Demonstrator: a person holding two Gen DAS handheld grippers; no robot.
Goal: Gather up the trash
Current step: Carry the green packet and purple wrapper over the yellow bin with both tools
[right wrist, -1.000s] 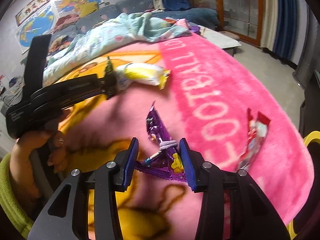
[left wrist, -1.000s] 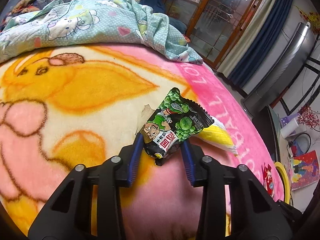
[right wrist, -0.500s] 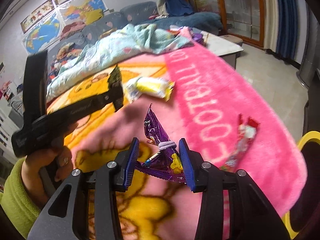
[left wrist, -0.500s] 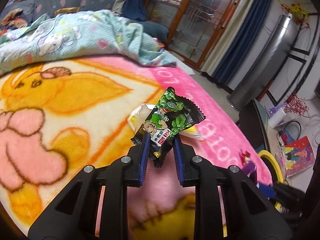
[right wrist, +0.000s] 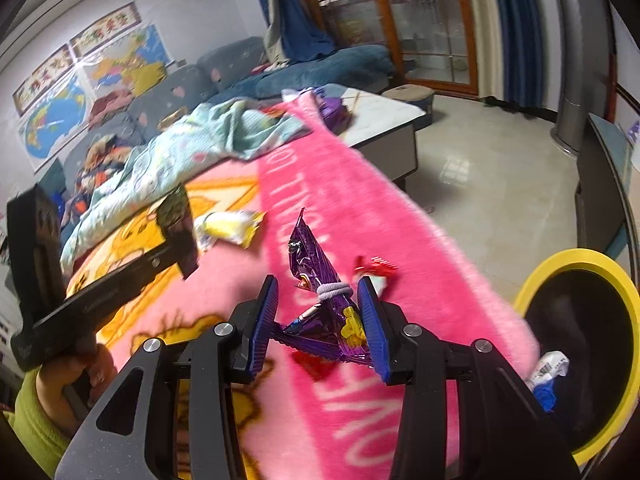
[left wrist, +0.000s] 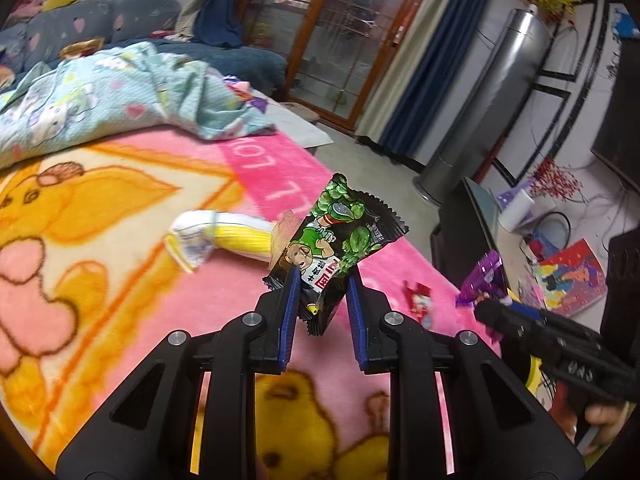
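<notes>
My left gripper point(left wrist: 322, 280) is shut on a green snack packet point(left wrist: 340, 236) and holds it above the pink and yellow blanket point(left wrist: 120, 240). My right gripper point(right wrist: 318, 296) is shut on a purple wrapper point(right wrist: 320, 300) tied with a hair band, held above the blanket's edge. A yellow and white wrapper point(left wrist: 216, 238) lies on the blanket; it also shows in the right wrist view point(right wrist: 230, 226). A red and white wrapper point(left wrist: 418, 298) lies near the blanket's edge, partly hidden in the right wrist view point(right wrist: 374, 270). A yellow-rimmed black bin point(right wrist: 612, 276) stands at the lower right.
A crumpled light blue quilt point(left wrist: 100, 96) lies at the far side of the blanket. A white low table point(right wrist: 384, 116) stands beyond. A dark cabinet point(right wrist: 600, 184) and a silver tower unit point(left wrist: 492, 100) stand on the tiled floor. Some trash point(right wrist: 548, 372) lies in the bin.
Both grippers have risen and swung right with their wrappers. The left gripper closed on the green packet and lifted it off the blanket. The yellow bin has come into the right wrist view.
</notes>
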